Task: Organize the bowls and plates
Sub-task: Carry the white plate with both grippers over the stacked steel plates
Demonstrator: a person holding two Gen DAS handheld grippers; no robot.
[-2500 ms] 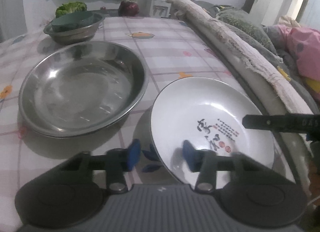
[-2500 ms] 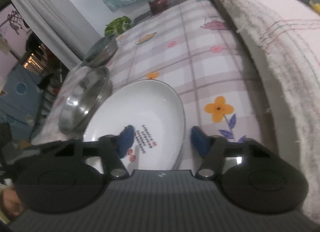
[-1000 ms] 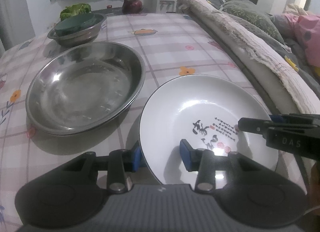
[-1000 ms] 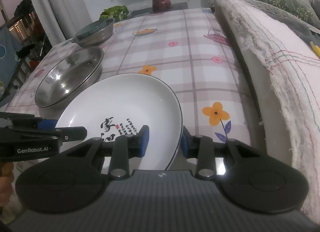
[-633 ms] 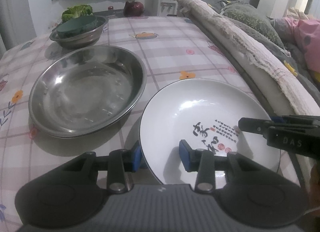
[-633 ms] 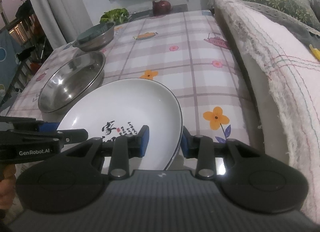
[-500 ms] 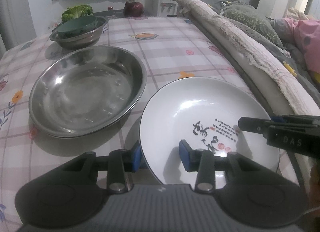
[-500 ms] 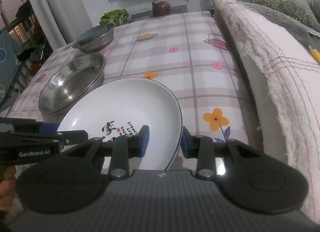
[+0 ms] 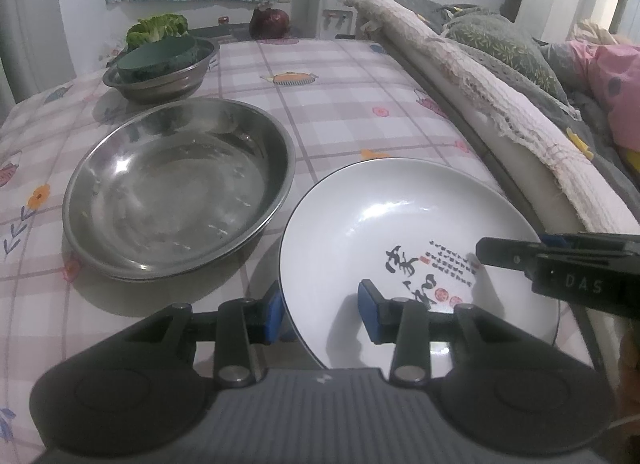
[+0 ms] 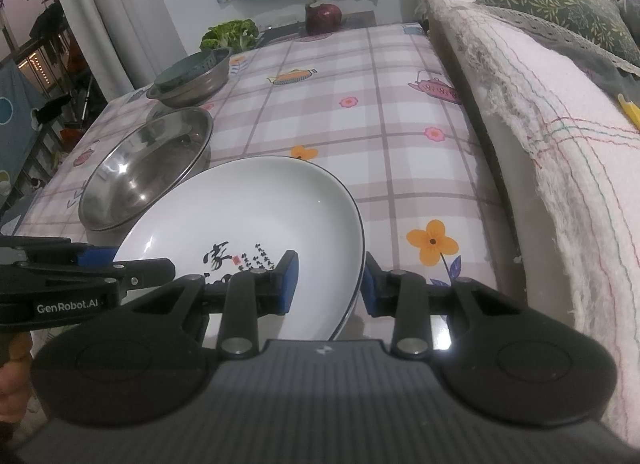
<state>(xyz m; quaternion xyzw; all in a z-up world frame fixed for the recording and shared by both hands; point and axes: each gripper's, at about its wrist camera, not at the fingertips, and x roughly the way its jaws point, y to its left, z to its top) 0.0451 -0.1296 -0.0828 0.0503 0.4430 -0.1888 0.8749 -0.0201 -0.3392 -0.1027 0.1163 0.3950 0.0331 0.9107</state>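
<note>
A white plate point(image 9: 400, 223) with black calligraphy and a thin dark rim is held at the near right of the table, with its shadow on the cloth under its left edge. My left gripper point(image 9: 322, 314) is shut on the plate's near left rim, one blue pad under it and one inside. My right gripper point(image 10: 329, 284) is shut on the near right rim of the same plate point(image 10: 248, 215). Each gripper shows in the other's view: the right gripper point(image 9: 560, 260) and the left gripper point(image 10: 80, 268).
A large steel bowl point(image 9: 176, 191) stands just left of the plate. Behind it a small steel bowl point(image 9: 160, 79) holds a green bowl point(image 9: 158, 55). Lettuce point(image 9: 156, 25) and a dark red pot point(image 9: 270, 21) sit at the far edge. A towel-draped sofa back point(image 9: 500, 103) borders the right side.
Both grippers stood open around the plate's rim in the oldest frames and have since shut on it. Over the last second the plate and both grippers have kept still.
</note>
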